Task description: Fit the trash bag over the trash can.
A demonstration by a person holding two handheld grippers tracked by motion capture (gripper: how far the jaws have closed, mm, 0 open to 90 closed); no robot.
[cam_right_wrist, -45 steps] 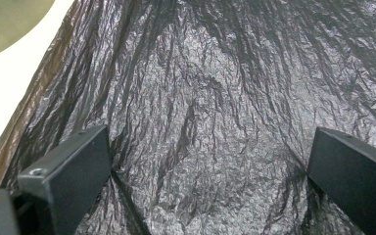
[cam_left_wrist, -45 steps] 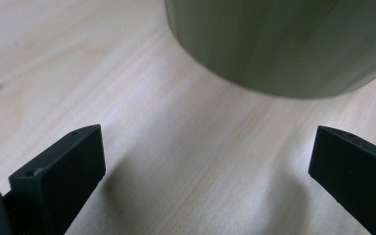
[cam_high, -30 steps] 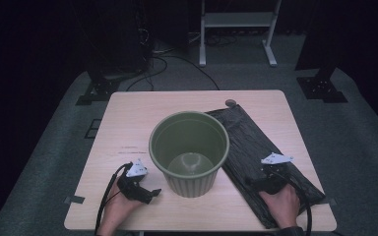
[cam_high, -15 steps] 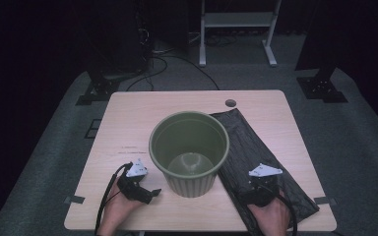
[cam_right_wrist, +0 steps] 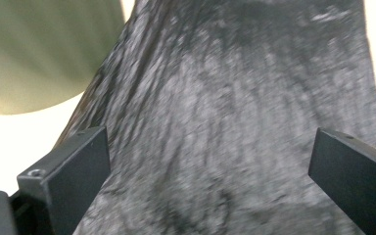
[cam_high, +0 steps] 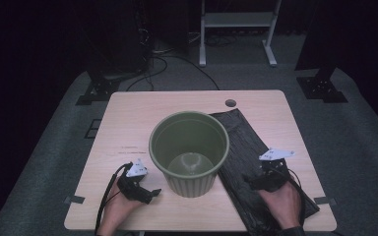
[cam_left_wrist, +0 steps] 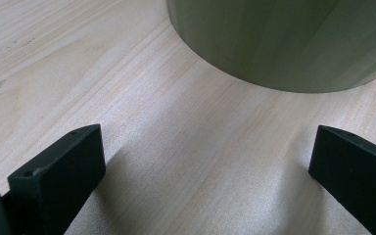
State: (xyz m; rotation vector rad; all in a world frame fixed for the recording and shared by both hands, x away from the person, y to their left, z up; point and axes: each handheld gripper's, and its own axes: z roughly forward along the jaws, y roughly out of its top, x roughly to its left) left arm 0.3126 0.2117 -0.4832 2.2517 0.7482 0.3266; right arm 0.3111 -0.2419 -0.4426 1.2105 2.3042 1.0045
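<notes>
The bag (cam_high: 256, 172) lay flat on the table (cam_high: 128, 128) at the bin's (cam_high: 189, 150) four o'clock, touching its base. The right gripper (cam_high: 253, 183) hovered over it, jaws wide; the left gripper (cam_high: 150, 194), also wide, rested at seven o'clock. Nothing was gripped (lining the bin looked wholly ahead).

a dim lab or recording studio: a bench (cam_high: 142, 113) on grey carpet (cam_high: 359, 142), with stand feet (cam_high: 320, 88), cables (cam_high: 177, 64) and a white frame (cam_high: 236, 22).
</notes>
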